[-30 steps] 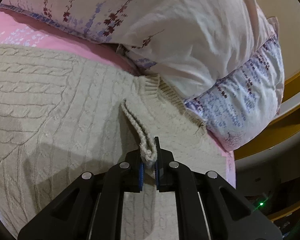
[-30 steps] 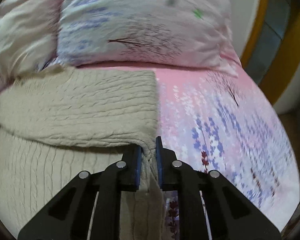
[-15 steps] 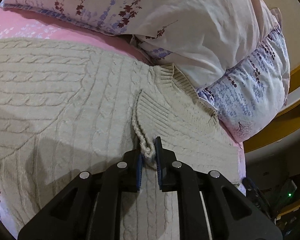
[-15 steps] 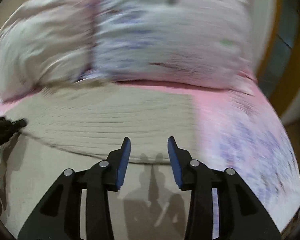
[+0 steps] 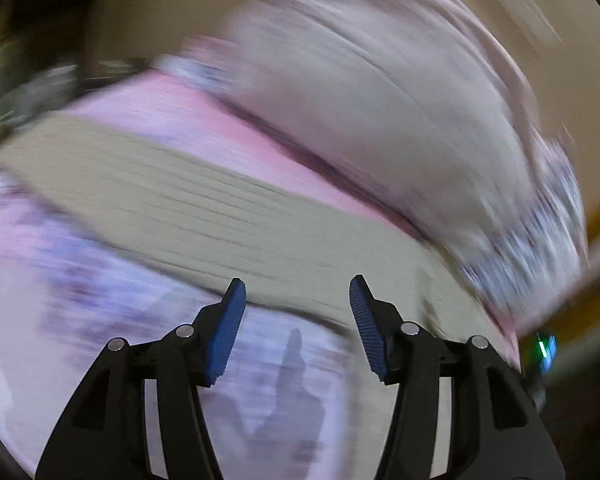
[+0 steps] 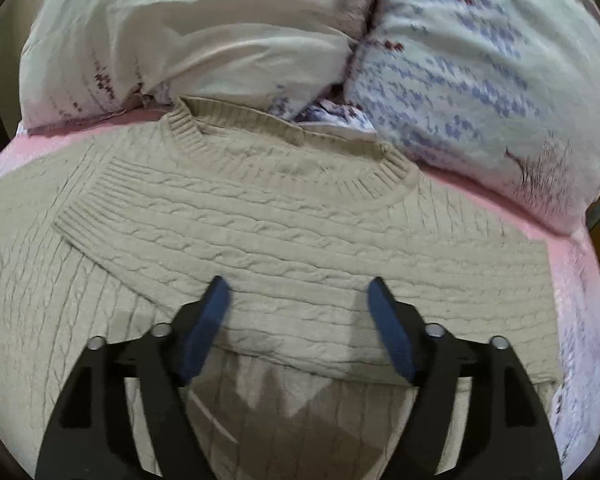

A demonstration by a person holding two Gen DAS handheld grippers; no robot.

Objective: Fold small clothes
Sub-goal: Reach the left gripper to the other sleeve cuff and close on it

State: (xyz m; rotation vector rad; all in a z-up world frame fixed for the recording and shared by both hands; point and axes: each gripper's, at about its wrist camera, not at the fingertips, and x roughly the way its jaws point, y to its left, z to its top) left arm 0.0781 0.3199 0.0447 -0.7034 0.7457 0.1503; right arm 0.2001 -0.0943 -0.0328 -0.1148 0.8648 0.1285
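Matt cable-knit wool sweater; smooth printed cotton pillows.

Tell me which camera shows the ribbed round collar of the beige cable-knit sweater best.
The right wrist view. There the beige cable-knit sweater's ribbed collar lies sharp and whole, just below the floral pillows. The left wrist view is smeared by motion: it shows only a blurred beige band of the sweater, with no collar discernible.

Two plump pillows crowd the head of the bed, pressing against the sweater's collar, so nothing passes there. The pink sheet lies bare to the right of the knit. Air above the sweater is open.
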